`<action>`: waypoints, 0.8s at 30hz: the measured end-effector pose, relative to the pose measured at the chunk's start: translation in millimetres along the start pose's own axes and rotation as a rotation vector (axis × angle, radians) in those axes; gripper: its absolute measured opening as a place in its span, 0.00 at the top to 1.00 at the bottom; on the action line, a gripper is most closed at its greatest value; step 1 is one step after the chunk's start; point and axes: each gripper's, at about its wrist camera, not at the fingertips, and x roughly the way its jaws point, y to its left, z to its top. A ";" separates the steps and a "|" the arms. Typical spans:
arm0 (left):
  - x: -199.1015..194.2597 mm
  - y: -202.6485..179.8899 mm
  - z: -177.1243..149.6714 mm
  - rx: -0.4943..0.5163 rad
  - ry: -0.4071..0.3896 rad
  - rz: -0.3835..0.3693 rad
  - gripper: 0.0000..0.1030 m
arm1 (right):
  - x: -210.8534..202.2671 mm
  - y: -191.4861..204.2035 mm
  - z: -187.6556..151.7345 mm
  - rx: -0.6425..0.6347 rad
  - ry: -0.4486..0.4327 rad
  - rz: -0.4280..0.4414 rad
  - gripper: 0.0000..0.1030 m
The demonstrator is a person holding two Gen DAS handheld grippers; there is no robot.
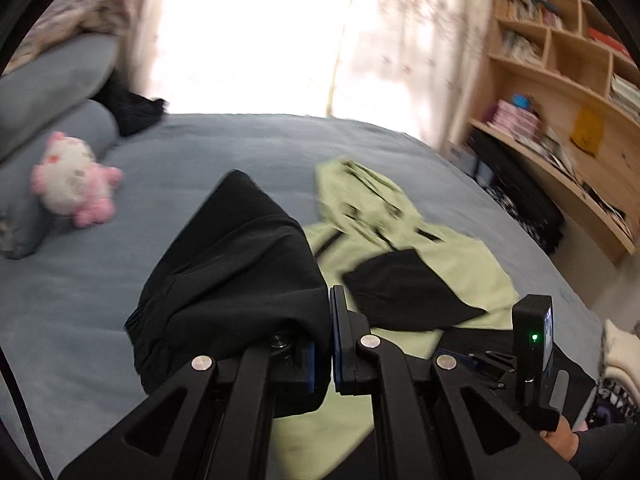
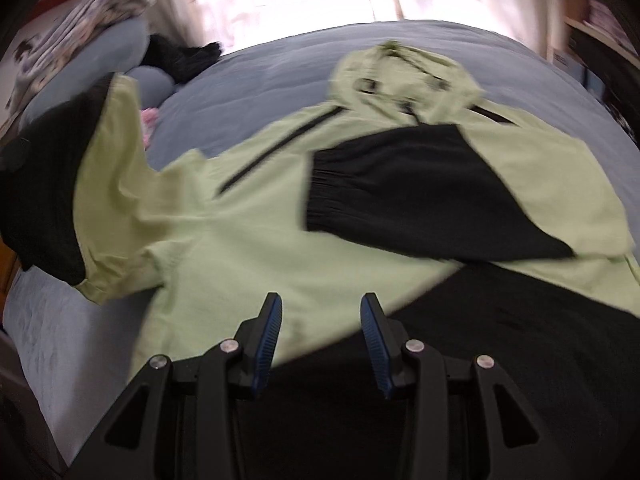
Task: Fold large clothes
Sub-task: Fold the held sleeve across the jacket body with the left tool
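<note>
now left tongs (image 1: 331, 344) clamp jacket sleeve (image 1: 232, 264).

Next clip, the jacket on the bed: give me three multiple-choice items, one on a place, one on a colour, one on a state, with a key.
1. Where does the plush toy lie?
A. on the bed near the pillows
B. on the shelf
C. on the jacket

2. What colours is the jacket?
A. red and white
B. light green and black
C. all blue

3. How is the right hand-held gripper?
A. shut on the hood
B. shut on a sleeve
C. open, holding nothing

Key: 1 A, it rests on the blue cover by the pillows; 2 B, a green body with black sleeve ends; 3 C, its jaws stand apart above the cloth.
</note>
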 end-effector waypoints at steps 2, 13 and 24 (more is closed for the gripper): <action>26.5 -31.4 -7.4 0.016 0.041 -0.020 0.96 | -5.5 -23.6 -5.3 0.037 0.004 -0.013 0.60; 132.8 -70.7 -80.4 -0.098 0.341 -0.085 0.38 | -21.4 -95.8 -28.6 0.106 0.032 0.030 0.60; 40.5 -59.4 -95.4 -0.155 0.255 -0.128 0.24 | -40.2 -42.1 -18.6 -0.131 -0.039 0.163 0.45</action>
